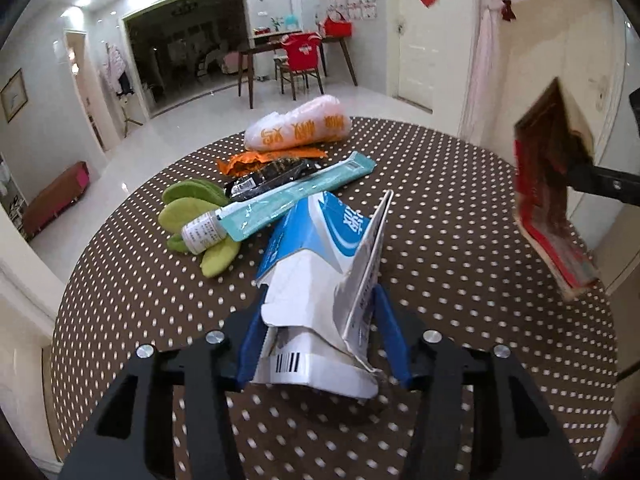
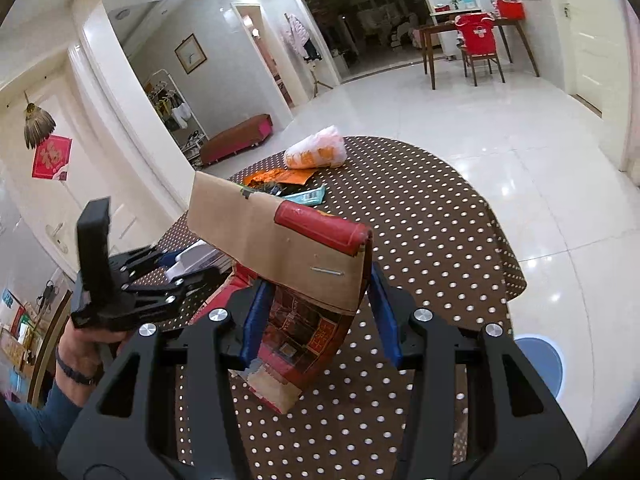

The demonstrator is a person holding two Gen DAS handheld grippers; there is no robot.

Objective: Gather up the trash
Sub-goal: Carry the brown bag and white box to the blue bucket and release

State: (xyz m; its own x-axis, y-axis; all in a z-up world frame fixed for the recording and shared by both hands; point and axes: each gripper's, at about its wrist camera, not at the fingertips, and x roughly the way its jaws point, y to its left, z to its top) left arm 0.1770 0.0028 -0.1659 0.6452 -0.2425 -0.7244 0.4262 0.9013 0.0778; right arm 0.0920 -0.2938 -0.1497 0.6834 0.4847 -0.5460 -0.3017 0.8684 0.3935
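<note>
We find the left tool (image 1: 320, 312) clamped on a crushed blue-and-white carton (image 1: 320, 280), held just above the dotted tabletop (image 1: 460, 260). The right tool (image 2: 316, 304) grips a torn red-and-brown box (image 2: 296, 264), lifted clear of the tabletop near its right edge. Further trash lies in a cluster on the far half: a white bottle (image 1: 202, 232) on green leaf-shaped pieces (image 1: 188, 212), a teal packet (image 1: 296, 196) touching the bottle, a black wrapper (image 1: 272, 176), an orange wrapper (image 1: 256, 158) and a white bag (image 1: 300, 124) with orange print.
</note>
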